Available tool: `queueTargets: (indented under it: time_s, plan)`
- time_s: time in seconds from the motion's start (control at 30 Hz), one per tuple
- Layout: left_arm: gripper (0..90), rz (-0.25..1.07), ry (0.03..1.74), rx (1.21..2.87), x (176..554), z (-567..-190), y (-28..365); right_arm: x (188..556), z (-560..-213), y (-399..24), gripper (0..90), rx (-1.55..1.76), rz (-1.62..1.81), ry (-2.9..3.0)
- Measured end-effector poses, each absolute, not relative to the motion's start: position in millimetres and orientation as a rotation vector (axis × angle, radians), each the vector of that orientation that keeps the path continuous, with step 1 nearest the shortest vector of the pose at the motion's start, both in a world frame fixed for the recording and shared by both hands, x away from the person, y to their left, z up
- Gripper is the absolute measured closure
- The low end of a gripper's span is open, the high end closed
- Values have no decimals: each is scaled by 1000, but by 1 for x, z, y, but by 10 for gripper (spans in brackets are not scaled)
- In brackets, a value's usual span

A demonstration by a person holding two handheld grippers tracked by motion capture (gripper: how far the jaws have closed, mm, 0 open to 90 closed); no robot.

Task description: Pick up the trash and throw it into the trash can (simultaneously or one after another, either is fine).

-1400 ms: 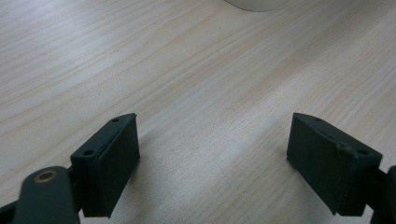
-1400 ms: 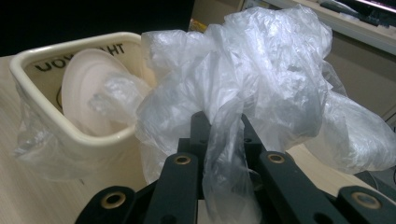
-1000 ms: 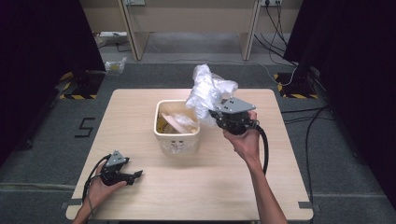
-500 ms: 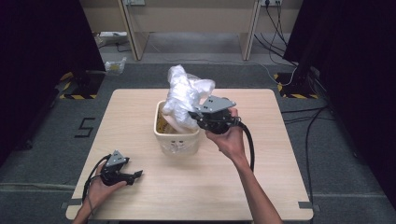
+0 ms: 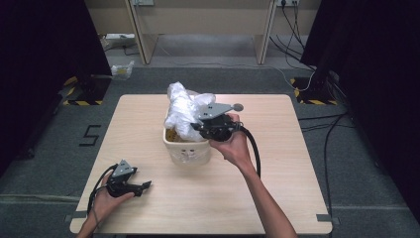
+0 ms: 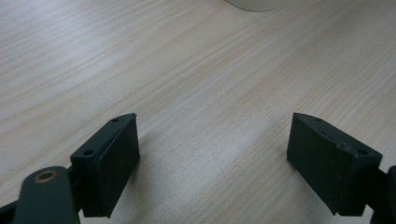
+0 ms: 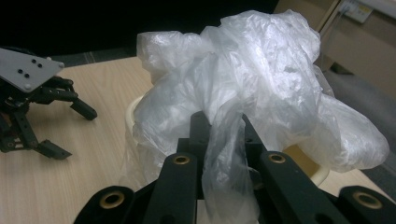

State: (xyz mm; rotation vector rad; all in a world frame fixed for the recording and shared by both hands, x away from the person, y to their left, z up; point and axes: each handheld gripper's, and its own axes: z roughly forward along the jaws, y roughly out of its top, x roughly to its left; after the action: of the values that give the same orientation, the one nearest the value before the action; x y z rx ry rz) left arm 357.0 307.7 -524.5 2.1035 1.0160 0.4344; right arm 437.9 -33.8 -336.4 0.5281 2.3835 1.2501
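A pale wood-grain tabletop (image 5: 277,148) carrying one bin and one resting tool.

A cream bin (image 5: 187,148) is seen standing slightly behind the middle of the tabletop, its mouth partly covered from above. Near the front left corner, the left tool (image 5: 141,186) is laid on the boards under a hand, its jaws spread wide with bare wood between them in the left gripper view. The tabletop is set on grey carpeted floor (image 5: 59,148), where a dark "5" mark (image 5: 90,135) is seen to the left.
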Motion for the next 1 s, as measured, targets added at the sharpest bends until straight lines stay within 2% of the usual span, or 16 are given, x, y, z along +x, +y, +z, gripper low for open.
queueTargets:
  time_s: [0.4, 0.8, 0.93, 1.0]
  plan:
    - [161, 431, 1016, 2106, 357, -524, 308, 470, -363, -22, 820, 587, 1126, 2527]
    - [162, 433, 1017, 2103, 357, -524, 308, 484, -384, -14, 820, 613, 956, 2627]
    - [162, 433, 1017, 2102, 357, -524, 308, 483, -384, -14, 780, 615, 946, 2622]
    - [162, 433, 1017, 2102, 357, -524, 308, 481, -383, -16, 722, 620, 948, 2608]
